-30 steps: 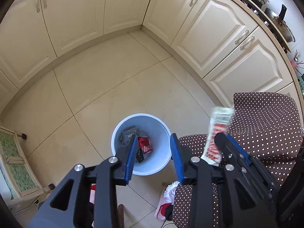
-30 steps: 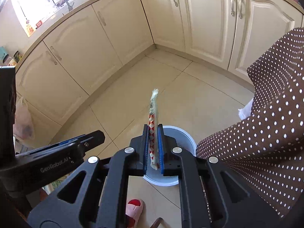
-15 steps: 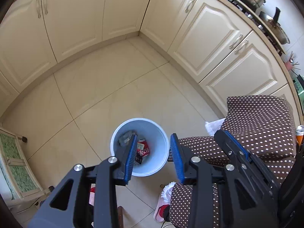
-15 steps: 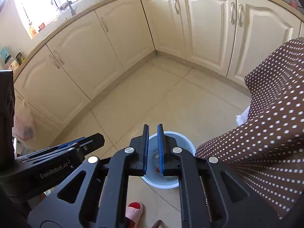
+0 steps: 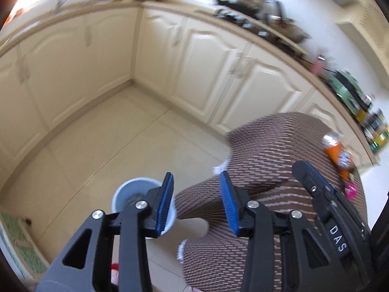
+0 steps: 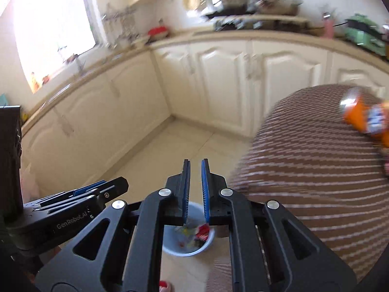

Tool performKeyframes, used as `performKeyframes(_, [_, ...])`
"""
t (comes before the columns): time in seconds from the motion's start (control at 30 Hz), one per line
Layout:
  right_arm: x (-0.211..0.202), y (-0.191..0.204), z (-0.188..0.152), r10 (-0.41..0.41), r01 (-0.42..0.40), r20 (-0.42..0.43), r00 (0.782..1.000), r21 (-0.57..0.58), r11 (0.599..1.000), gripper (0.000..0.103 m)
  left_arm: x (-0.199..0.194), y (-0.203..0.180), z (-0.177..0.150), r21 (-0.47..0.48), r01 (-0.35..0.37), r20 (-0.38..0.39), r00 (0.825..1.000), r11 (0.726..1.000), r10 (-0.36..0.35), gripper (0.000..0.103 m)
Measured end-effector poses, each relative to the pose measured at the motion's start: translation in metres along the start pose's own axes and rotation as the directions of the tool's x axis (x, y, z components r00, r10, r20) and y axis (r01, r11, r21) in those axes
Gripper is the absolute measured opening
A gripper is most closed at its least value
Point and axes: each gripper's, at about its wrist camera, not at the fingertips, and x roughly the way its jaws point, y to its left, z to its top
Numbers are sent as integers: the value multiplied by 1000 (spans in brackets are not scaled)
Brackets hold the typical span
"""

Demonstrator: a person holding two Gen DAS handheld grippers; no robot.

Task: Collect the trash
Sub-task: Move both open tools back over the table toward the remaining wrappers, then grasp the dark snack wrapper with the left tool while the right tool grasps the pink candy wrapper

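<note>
On the dotted brown cloth (image 6: 316, 182), the orange can (image 6: 364, 119) lay toppled at upper right, long axis slanting down-right, nearer the nearly closed, empty right gripper (image 6: 195, 189) than the empty, opening left gripper (image 5: 195, 202).

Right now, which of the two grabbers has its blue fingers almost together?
The right gripper: only a thin gap shows between its blue pads, with nothing held. The left gripper stands much wider and its jaws are opening, also empty.

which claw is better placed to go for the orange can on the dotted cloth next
Probably the right claw: the orange can lies to its right on the dotted cloth, and it holds nothing. The left claw, opening and also empty, sits nearer the bin.
</note>
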Motion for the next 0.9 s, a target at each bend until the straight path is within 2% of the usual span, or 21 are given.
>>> performKeyframes(0.2, [-71,-93,4,-157,147,88,984,113,983,10,-2,-113,-7,155,150,-25,989,976,-148,42])
performKeyframes(0.4, [-121,-193,-9,-304,270,93,948,269,925,11,16,-217,-26,268,264,-102,964,927,-246,44])
performKeyframes(0.47, [-128,-215,-15,-324,286,83,943,302,909,11,25,-240,-32,284,282,-125,958,916,-256,44])
performKeyframes(0.53, [-133,-237,-20,-338,300,64,939,331,895,17,38,-262,-37,300,290,-153,955,909,-254,44])
performKeyframes(0.67, [-133,-266,-30,-341,302,42,939,369,879,32,60,-290,-42,308,290,-180,953,906,-244,44])
performKeyframes(0.73, [-130,-270,-31,-337,299,38,941,376,877,45,71,-297,-44,304,286,-190,953,909,-237,44])
performKeyframes(0.9, [-121,-282,-32,-306,270,27,952,399,876,45,101,-313,-46,287,286,-235,946,914,-223,44])
